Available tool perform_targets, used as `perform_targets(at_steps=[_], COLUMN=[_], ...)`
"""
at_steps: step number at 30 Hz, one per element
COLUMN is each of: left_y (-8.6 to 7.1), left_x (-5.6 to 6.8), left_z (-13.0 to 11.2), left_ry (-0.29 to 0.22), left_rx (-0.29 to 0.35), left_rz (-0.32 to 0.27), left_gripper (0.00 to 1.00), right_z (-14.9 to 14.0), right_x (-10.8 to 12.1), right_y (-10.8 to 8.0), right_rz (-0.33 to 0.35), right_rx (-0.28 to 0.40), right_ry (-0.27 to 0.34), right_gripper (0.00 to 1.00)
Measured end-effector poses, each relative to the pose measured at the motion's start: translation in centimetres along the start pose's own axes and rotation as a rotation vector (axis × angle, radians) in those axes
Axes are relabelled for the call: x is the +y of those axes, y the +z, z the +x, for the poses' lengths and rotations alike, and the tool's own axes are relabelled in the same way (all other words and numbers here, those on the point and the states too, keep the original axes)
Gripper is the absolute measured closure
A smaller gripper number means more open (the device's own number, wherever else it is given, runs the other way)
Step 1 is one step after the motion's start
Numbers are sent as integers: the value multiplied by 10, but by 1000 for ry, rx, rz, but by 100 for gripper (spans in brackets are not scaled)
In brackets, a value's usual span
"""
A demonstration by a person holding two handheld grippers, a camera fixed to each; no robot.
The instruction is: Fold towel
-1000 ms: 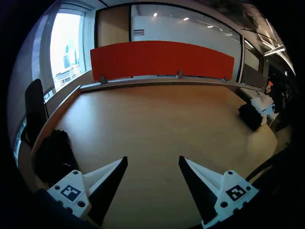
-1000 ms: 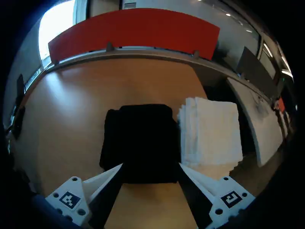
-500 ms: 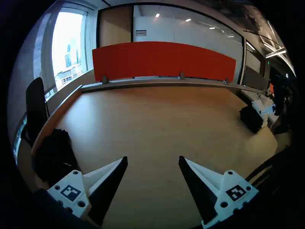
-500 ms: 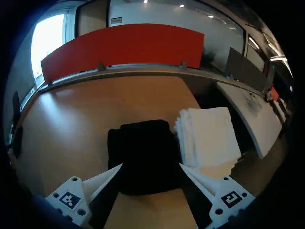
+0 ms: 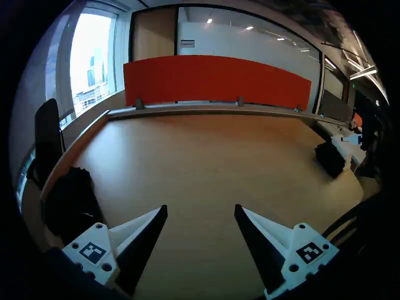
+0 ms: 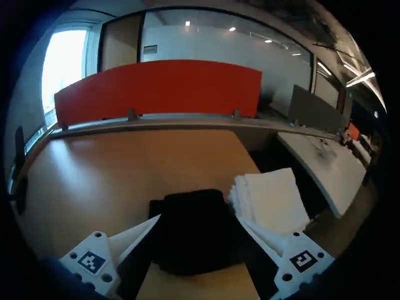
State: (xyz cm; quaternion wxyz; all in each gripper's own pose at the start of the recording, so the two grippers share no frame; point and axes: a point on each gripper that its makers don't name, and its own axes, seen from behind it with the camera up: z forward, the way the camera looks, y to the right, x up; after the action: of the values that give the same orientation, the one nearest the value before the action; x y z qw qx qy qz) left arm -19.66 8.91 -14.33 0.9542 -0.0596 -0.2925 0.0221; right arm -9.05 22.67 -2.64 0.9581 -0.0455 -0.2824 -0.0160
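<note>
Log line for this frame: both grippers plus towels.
left gripper open, over desk | right gripper open, facing black towel stack | white towel stack beside it | nothing grasped

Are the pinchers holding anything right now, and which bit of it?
Nothing. The left gripper is open above the table; the right gripper is open, the black towel lying unpinched between its fingers.
</note>
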Motion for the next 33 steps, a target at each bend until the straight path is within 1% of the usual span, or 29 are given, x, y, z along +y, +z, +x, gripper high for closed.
perform_targets(at_steps=[8,14,18,22,26,29,33], left_y=[2,2,2,2,2,2,2], left_x=[0,-1,-2,-2,-2,-3,-4], left_z=[5,6,7,8,10,11,13], left_ry=[0,0,0,3,5,2,1], left_rx=[9,11,13,15,19,23,28], left_rz=[-6,-9,-12,-14,-14,-15,-19], left_gripper=[0,0,0,0,1,0,0], right_z=[39,70,89,107,126,133,140], right_x=[-17,-28,-36,-42,-47,-50,-55], right_y=[-13,-23,-30,-37,-44,-47,-48], right_rz=[3,8,21,25,23,23,24], right_rx=[134,244,308,360,425,452,468], right_ry=[2,22,33,35,40,52,61], right_gripper=[7,7,6,2,2,1,1])
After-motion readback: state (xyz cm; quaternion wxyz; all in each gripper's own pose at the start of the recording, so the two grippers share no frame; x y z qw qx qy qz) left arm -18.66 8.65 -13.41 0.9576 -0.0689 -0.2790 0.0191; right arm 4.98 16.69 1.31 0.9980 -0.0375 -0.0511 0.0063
